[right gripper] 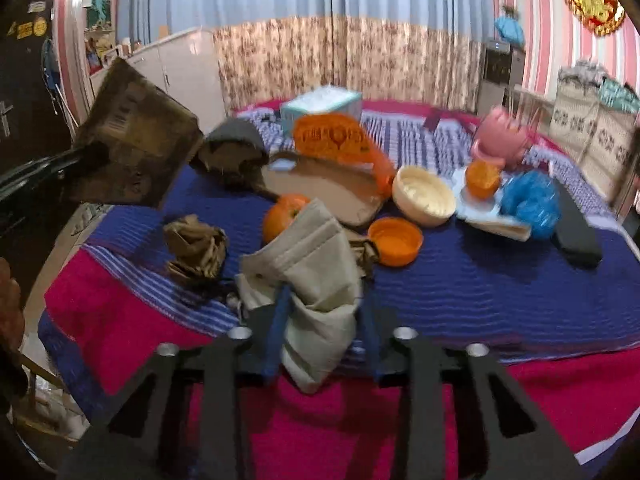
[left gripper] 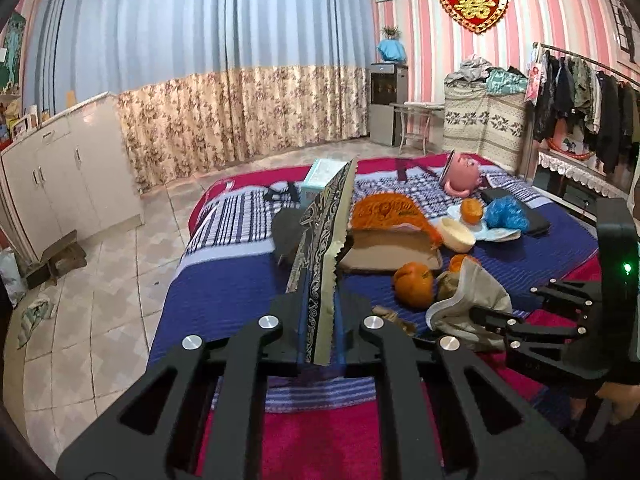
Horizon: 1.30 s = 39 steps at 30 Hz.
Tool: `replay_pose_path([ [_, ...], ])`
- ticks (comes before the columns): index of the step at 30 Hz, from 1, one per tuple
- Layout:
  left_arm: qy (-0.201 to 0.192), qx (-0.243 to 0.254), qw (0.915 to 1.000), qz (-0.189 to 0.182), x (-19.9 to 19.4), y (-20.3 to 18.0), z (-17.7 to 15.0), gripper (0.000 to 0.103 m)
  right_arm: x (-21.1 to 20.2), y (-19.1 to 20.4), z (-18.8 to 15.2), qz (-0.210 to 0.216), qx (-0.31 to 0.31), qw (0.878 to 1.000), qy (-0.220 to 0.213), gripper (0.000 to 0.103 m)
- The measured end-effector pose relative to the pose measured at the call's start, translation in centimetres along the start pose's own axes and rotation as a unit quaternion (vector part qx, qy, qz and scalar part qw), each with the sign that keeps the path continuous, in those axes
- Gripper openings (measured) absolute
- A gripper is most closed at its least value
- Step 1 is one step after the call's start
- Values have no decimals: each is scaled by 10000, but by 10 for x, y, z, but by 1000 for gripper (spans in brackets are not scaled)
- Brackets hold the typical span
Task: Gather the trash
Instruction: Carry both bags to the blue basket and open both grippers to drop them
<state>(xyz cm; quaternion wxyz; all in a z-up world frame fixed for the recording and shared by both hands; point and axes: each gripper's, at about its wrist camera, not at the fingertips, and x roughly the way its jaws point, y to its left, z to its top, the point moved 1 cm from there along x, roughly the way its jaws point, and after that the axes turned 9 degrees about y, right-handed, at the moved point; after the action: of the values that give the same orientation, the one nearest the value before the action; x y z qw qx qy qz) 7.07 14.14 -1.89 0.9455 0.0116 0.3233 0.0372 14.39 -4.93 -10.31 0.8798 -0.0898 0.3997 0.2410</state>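
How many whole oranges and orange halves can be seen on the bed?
3. One whole orange lies beside the cardboard, one half sits on the white paper near the blue bag, and one hollow half lies in front of the cream bowl. More may be hidden.

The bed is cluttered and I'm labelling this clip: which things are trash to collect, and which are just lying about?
Trash, likely:
- foil wrapper, in left gripper
- beige mask, in right gripper
- crumpled paper
- orange peel

Lying about:
- tissue box
- pink toy
- cream bowl
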Motion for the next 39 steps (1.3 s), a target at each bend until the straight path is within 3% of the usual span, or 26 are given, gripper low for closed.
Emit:
replay_pose_path([
  [7,-253,93,9995,-157,-13,-24,22,9,-51,-47,-4,103,358,9988,-310,22],
  [14,-432,310,9975,-455,-22,-72,47,9,-97,-130,-22,-482,856,9932,-617,22],
  [19,-554,556,9931,-867,-26,-128,63,9,-141,-207,-39,-895,1490,9799,-978,22],
  [26,-524,815,9829,-1567,-11,-220,76,9,-192,-301,-82,-1686,2185,9532,-1236,22],
  [30,-470,977,9744,-1969,-1,-278,78,9,-208,-359,-122,-2156,2843,9255,-1270,22],
  [39,-160,1473,9406,-3055,21,-418,66,9,-226,-436,-180,-3040,3676,8725,-1055,22],
])
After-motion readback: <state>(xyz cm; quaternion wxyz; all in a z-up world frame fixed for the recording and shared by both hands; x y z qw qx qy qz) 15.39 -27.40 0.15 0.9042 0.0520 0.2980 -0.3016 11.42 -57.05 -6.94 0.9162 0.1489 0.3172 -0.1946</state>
